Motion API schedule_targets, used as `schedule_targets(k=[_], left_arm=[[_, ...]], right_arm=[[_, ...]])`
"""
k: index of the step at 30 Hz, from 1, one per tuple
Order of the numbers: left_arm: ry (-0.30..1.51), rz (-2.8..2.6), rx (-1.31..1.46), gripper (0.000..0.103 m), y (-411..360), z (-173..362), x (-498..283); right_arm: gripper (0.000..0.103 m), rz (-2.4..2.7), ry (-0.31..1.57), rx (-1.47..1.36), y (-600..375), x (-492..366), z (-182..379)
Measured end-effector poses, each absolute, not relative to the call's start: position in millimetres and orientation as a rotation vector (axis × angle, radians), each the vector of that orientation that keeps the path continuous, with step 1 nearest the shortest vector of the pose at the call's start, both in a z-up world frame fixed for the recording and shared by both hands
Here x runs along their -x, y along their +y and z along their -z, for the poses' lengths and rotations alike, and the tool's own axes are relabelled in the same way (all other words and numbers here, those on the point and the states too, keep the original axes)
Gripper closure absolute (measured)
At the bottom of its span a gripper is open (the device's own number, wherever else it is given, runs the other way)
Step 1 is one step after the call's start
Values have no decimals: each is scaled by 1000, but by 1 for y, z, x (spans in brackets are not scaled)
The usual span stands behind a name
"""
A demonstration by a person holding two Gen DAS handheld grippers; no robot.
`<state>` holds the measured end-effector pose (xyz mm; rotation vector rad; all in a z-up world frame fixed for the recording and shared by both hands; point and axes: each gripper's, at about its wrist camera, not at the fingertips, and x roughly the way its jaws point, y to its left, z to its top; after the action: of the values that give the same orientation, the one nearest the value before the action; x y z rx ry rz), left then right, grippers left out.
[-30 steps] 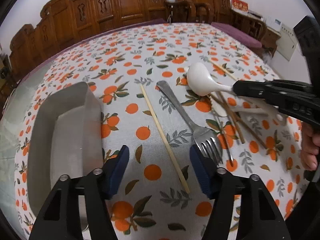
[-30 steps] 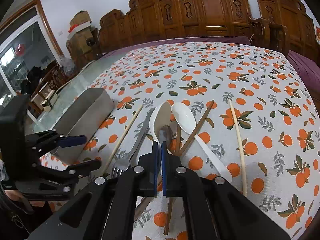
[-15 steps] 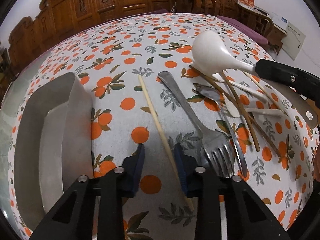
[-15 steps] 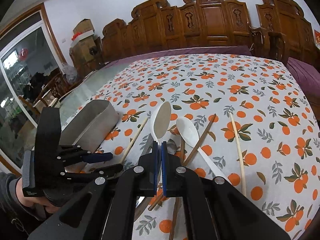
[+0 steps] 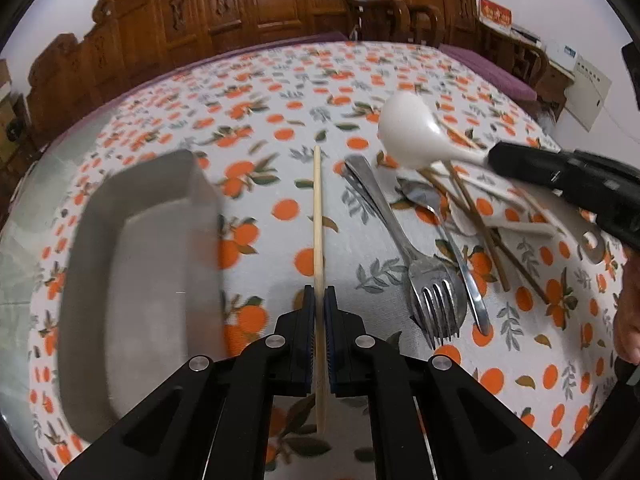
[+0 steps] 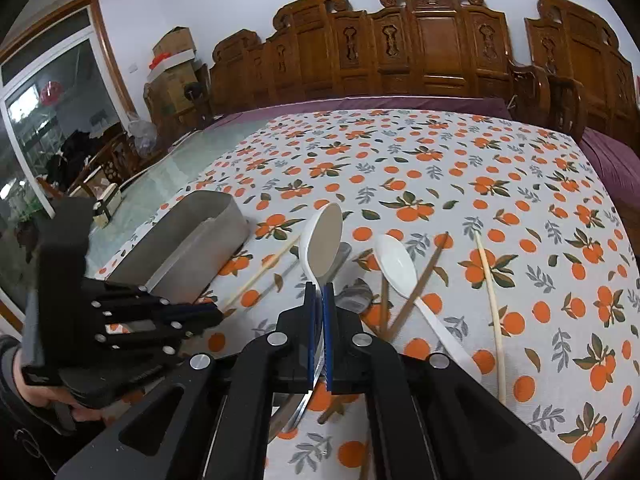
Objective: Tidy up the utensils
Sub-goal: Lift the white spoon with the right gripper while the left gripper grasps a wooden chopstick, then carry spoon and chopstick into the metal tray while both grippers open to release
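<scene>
Left hand-held gripper (image 5: 319,296) is pinching a pale chopstick (image 5: 317,216) lying on the counter (image 5: 280,92), w/ metal tray (image 5: 136,264) just left. Right hand-held gripper (image 6: 319,292) is clamping a white spoon (image 6: 322,240) above fork (image 5: 404,248) & brown chopsticks (image 5: 476,220).

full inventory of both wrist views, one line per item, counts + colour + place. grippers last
metal tray: 1, grey, on the cloth left of the utensils
pale chopstick: 1, light wood, between the left gripper's fingers
second pale chopstick: 1, light wood, right of the pile
dark chopsticks: at least 2, brown, crossed in the pile
fork: 1, steel, beside the pile
metal spoon: 1, steel, right of the fork
held white spoon: 1, lifted above the pile
second white spoon: 1, in the pile
tablecloth: 1, white with oranges
carved chairs: several, brown, behind the table
left gripper: shut on chopstick
right gripper: shut on spoon
</scene>
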<state>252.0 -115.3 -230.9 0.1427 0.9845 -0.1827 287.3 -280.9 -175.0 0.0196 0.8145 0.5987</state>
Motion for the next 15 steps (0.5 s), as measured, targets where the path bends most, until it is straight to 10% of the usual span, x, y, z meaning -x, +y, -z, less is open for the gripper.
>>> schedule_targets(k=[15], left_arm=[[888,211,-86,99,-63,176,-235]], right_arm=[[99,-593,812,53,-254,-272,171]])
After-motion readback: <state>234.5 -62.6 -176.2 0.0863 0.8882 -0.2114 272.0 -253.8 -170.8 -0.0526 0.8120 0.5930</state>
